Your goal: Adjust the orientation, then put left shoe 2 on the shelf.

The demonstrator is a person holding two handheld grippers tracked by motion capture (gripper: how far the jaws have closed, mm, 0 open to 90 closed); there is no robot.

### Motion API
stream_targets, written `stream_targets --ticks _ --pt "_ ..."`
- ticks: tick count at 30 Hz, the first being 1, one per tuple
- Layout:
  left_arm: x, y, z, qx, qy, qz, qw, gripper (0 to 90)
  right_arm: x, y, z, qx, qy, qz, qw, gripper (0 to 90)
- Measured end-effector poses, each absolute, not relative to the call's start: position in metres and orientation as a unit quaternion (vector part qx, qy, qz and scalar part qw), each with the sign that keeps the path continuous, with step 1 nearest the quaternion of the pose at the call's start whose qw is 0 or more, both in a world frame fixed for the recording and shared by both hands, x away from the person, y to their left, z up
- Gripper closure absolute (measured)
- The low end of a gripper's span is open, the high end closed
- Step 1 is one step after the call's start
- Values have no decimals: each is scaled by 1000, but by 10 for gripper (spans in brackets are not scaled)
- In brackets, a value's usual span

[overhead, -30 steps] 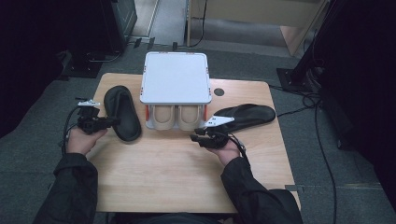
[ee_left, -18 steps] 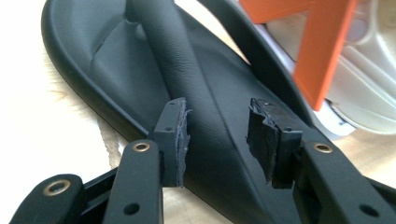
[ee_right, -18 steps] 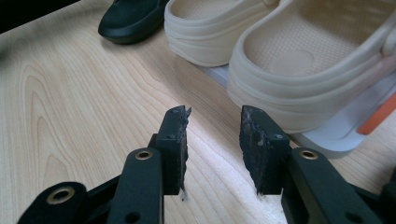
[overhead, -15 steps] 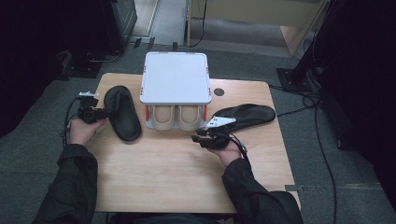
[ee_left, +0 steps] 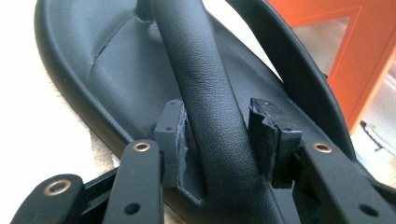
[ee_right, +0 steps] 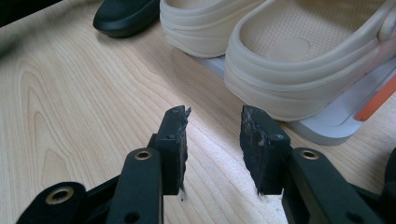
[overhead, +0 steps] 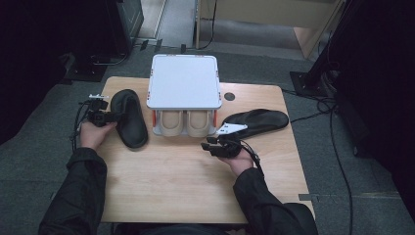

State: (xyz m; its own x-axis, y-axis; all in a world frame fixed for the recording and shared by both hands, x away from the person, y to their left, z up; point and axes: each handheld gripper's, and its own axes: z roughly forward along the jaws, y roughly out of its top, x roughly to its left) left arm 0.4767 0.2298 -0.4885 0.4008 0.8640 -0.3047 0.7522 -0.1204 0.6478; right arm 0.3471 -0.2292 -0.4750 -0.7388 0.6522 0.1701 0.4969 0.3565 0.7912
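Note:
A black sandal (overhead: 128, 120) lies on the table's left part, beside a white rack (overhead: 185, 81). My left gripper (overhead: 105, 117) is at its left edge. In the left gripper view the jaws (ee_left: 217, 126) straddle the sandal's strap (ee_left: 205, 93). They have just been closing, and the pads sit at the strap's sides without squeezing it. A second black sandal (overhead: 259, 121) lies at the right. My right gripper (overhead: 213, 143) stands open over bare wood in front of two beige clogs (ee_right: 299, 60), with nothing between its jaws (ee_right: 215, 126).
The white rack has a flat lid, and its orange frame (ee_left: 355, 56) shows just behind the left sandal. The clogs (overhead: 186, 123) stick out of its front. A round hole (overhead: 229, 96) is in the tabletop behind the right sandal. Cables trail across the floor at right.
My left hand has shifted a little along the left sandal's outer edge, farther from the person. The right hand and both sandals have stayed put.

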Motion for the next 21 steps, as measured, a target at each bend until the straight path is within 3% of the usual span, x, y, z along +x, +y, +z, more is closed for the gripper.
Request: stream_targets --ticks 10,21 --pt "475 233 -482 724 571 63 382 678 348 -231 -474 351 816 450 90 614" --pt "468 237 -469 710 581 50 394 683 349 -232 -475 350 817 449 94 615"
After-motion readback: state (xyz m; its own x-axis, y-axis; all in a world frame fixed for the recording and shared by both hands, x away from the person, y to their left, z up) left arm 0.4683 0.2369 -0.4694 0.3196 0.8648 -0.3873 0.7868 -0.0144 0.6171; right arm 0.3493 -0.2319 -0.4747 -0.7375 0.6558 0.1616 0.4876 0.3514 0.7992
